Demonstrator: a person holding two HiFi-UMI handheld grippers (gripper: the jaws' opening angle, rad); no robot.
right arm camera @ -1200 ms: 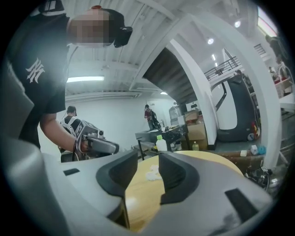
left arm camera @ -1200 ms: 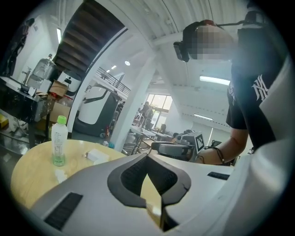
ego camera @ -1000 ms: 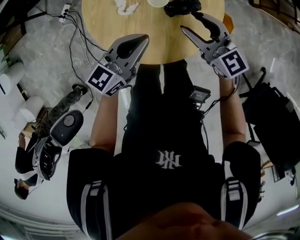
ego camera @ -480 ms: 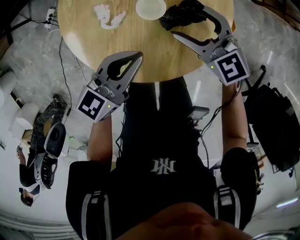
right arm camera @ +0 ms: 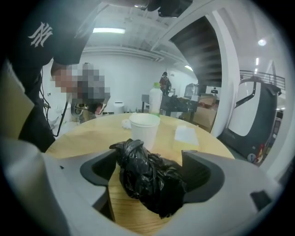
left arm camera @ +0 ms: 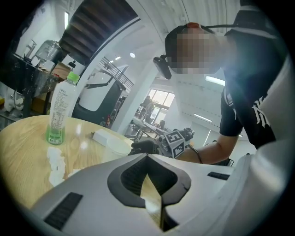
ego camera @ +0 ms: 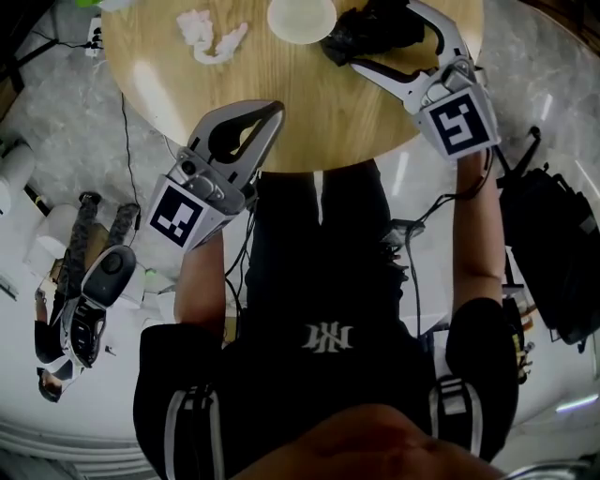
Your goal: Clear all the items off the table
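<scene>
A round wooden desk [ego camera: 309, 112] is filling the top of the head view. The right gripper [ego camera: 386, 36] is reaching over the desk's upper right part with its jaws standing wide apart. They have just been opening, and a crumpled black plastic bag [ego camera: 370, 23] is sitting on the wood between them, released rather than squeezed. In the right gripper view the bag is lying at the centre of the frame, with bare desk showing between it and the left-hand jaw. The left gripper [ego camera: 272, 114] is hovering at the desk's near edge, left of centre, its jaws clenched tip to tip on nothing. A clear bottle with a green cap [left arm camera: 60, 110] is standing upright on the desk at the left of the left gripper view. A white paper cup [ego camera: 301, 19] is standing just left of the bag at the top of the head view. A crumpled white tissue [ego camera: 211, 36] is lying farther left, in the upper left.
</scene>
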